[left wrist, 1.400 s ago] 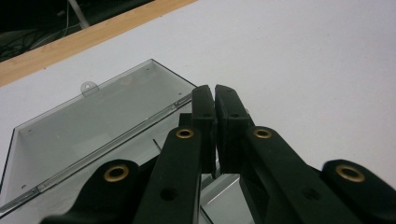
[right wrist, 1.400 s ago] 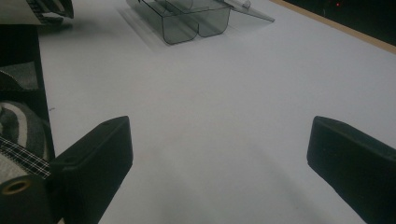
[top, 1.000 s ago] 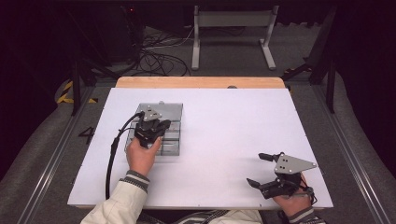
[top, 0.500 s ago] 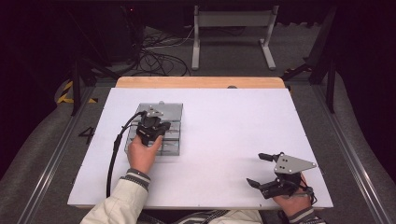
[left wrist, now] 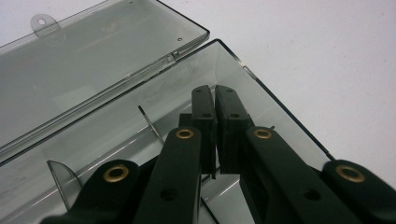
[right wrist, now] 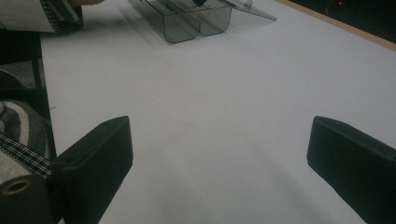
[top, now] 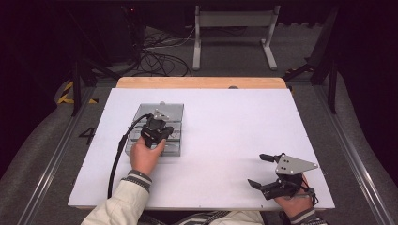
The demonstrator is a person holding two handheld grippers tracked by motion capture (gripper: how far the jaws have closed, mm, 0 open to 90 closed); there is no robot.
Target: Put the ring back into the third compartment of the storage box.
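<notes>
Clear plastic box point(top: 159, 129) lies open on the table point(top: 225, 122).
Left gripper point(left wrist: 215, 126) reaches inside it, fingers pressed together, empty; right gripper point(top: 267, 171), well apart, fingers wide.

One mark can be read: a dark numeral "4" point(top: 88, 136) on the grey floor point(top: 44, 159), just left of the white tabletop point(top: 225, 140), seen in the high view. Farther back on that side, yellow and black hazard stripes point(top: 65, 93) lie on the floor; they carry no words. The clear plastic box point(left wrist: 116, 93) and its open lid point(left wrist: 84, 60) bear no label or brand, and neither do the black parts of either tool.
</notes>
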